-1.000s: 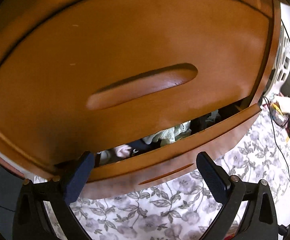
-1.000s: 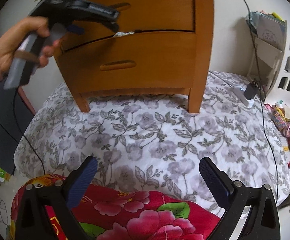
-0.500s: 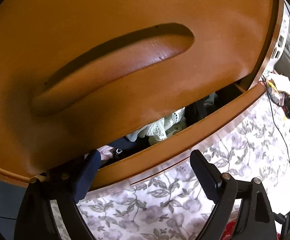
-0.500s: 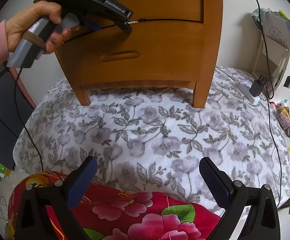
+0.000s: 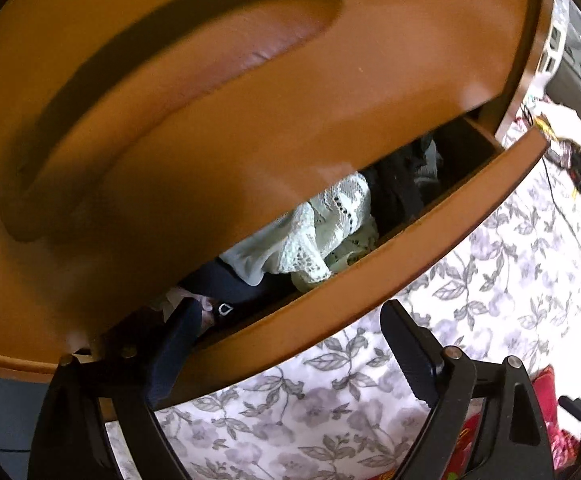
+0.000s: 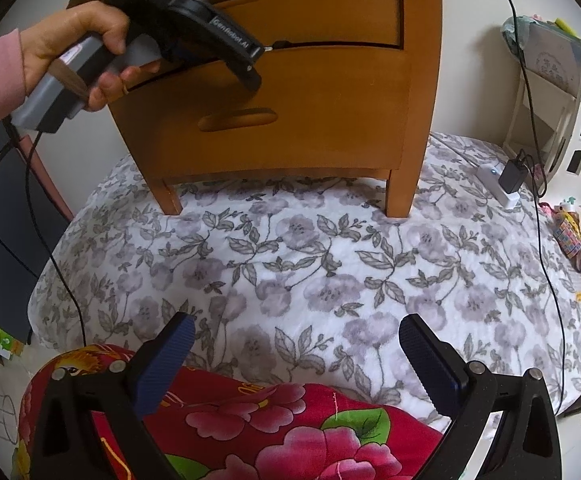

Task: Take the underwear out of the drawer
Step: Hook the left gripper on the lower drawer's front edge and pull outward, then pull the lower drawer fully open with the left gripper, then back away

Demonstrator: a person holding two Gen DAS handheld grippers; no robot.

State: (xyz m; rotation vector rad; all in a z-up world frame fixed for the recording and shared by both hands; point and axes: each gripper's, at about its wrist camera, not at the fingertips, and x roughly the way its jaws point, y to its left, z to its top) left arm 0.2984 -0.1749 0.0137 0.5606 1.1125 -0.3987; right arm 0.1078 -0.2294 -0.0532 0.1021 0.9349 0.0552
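The left tongs (image 5: 286,344) are held apart astride the front edge of the slightly opened drawer (image 5: 370,280), nothing clamped, having just narrowed a little. Pale lace underwear (image 5: 322,228) lies inside the gap. The right tongs (image 6: 294,360) are apart above the floral bedspread (image 6: 310,264).

"CenRobot.AI" printed on left gripper (image 6: 250,62) body.

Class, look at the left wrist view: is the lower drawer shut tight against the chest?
No. The lower drawer stands ajar, and through the gap a pale lace garment and dark clothes show inside.
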